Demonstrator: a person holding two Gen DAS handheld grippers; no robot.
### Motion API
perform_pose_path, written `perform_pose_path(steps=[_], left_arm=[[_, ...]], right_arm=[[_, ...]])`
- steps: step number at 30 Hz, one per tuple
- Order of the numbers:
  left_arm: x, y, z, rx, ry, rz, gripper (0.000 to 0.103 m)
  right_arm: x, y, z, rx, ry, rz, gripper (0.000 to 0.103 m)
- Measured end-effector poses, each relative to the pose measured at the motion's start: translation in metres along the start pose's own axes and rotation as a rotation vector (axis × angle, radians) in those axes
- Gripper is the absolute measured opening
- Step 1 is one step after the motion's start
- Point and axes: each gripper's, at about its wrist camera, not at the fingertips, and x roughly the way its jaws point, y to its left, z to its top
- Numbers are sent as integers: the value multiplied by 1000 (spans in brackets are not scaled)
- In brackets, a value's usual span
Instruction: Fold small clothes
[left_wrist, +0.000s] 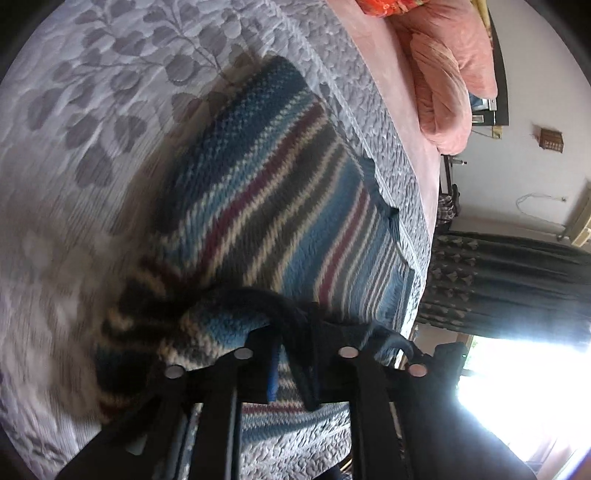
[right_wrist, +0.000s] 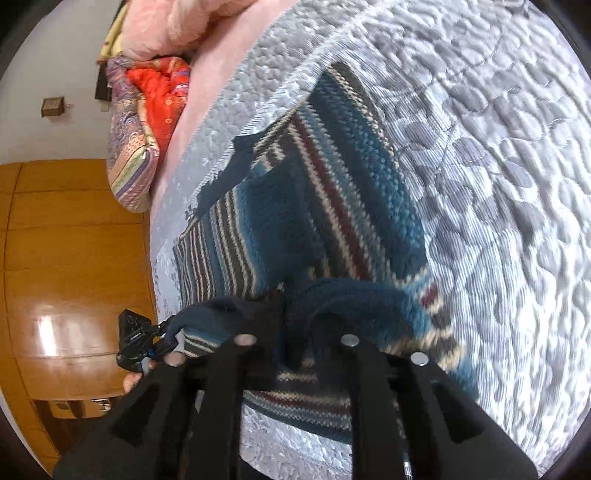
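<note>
You had the striped sweater (left_wrist: 280, 192) lying flat on the grey quilt (left_wrist: 92, 92), near the bed's edge, with its near hem lifted off the surface. Your left gripper (left_wrist: 295, 328) was clamped on a dark fold of that hem, jaws narrow with knit bunched between them; your right gripper (right_wrist: 291, 317) pinched the same edge further along, likewise closed on fabric. Holding two points on one hem looked meant to keep the edge straight while it was carried over the body for a fold, though that is my reading only. The raised part in the left view was motion-blurred, so how far the fold had gone could not be judged. In the right view the left gripper showed low at the left, close beside the hem. Around the work: pink bedding (left_wrist: 450, 81) and a red patterned cushion (right_wrist: 159, 88) sat at the far end, well apart from the sweater. A wooden floor (right_wrist: 66, 229) lay beyond the bed edge. Nothing rested on the sweater's body, so the fold path was unobstructed; the nearby bed edge was the one risk for slipping cloth.
</note>
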Motion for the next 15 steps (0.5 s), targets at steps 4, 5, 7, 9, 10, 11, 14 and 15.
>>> perform_pose_path(steps=[4, 5, 7, 9, 10, 11, 14, 15], left_arm=[[-26, -12, -3, 81, -78, -20, 49], [-33, -15, -4, 112, -97, -11, 50], [-42, -26, -6, 193, -121, 14, 50], [-43, -37, -6, 274, -125, 50, 50], [-42, -41, -5, 310, -123, 70, 50], [-39, -43, -3, 338, -120, 92, 51], [-27, -42, 4, 382, -99, 149, 52], [-21, -41, 7, 389, -85, 168, 52]], right_arm=[[-17, 9, 9, -16, 3, 59, 40], [-22, 13, 10, -36, 0, 61, 40], [-31, 21, 11, -90, -1, 53, 41], [-36, 33, 10, -186, -15, -18, 43], [-36, 34, 11, -210, -15, -41, 43], [-34, 35, 11, -237, -10, -64, 44], [-22, 34, 13, -290, 2, -143, 45], [-17, 32, 15, -295, 8, -159, 45]])
